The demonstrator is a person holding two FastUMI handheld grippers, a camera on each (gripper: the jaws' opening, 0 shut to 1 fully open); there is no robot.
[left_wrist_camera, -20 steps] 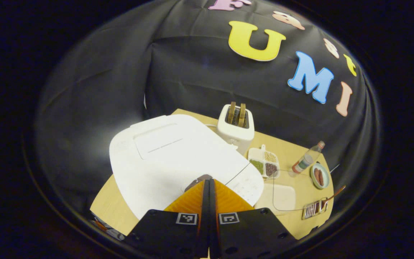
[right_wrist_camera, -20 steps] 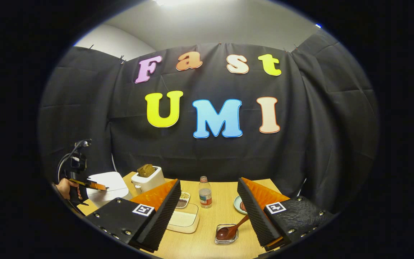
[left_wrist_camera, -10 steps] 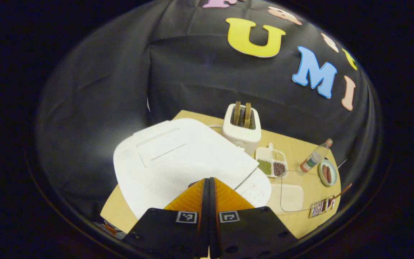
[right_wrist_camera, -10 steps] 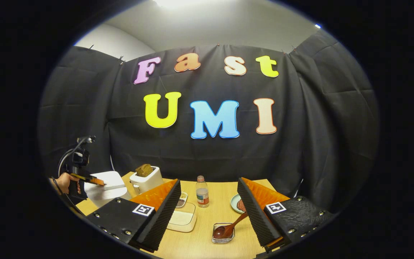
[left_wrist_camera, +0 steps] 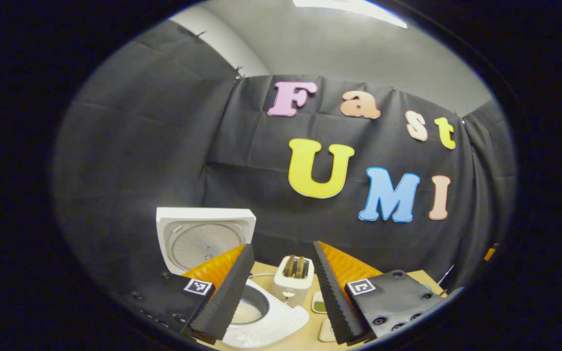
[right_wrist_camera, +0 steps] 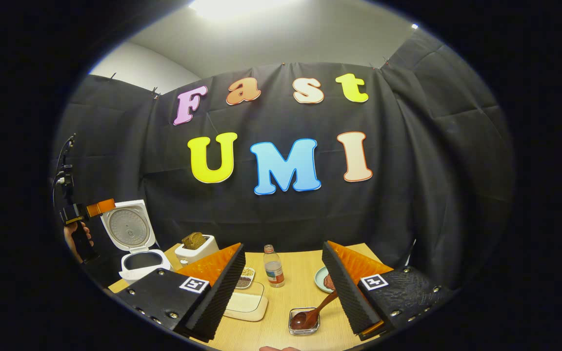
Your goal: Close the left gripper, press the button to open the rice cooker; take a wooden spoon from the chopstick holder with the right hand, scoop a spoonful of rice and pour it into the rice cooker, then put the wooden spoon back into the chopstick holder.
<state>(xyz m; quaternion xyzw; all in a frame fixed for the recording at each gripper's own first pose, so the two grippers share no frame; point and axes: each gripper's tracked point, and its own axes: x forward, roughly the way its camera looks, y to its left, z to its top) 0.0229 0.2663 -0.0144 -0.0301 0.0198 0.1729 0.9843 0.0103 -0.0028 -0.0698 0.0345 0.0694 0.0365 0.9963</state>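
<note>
I'm pulling my left gripper (left_wrist_camera: 281, 273) up and back from the rice cooker (left_wrist_camera: 256, 317) & its fingers, pressed flat together on the button 0.5 s ago, are now spread wide w/ nothing between them. Big change: the cooker lid (left_wrist_camera: 203, 239), lying flat under my fingertips a sec ago, is now standing upright at the far left, its round inner plate facing me, and the inner pot (left_wrist_camera: 248, 310) is showing just below the left finger. So I'm judging step one (press to open) as done, and the left side is prob. just getting out of the way. In the right gripper view the left gripper (right_wrist_camera: 99, 207) is hanging high at the far left, above the open cooker (right_wrist_camera: 137, 263). My right gripper (right_wrist_camera: 283, 278) is sitting wide open, holding nothing, in about the same spot as 1 s ago, low over the near table (right_wrist_camera: 305, 256). The wooden spoon (right_wrist_camera: 312, 312) is leaning in the clear chopstick holder (right_wrist_camera: 304, 321) just near-left of the right finger, handle pointing up-right. The rice box (right_wrist_camera: 246, 302) is lying to the left of it, beside the left finger. Next, I think, is the right gripper going for the spoon handle. Toaster (left_wrist_camera: 293, 278) is standing right of the cooker, bottle (right_wrist_camera: 273, 267) and plate (right_wrist_camera: 321, 278) farther back.
</note>
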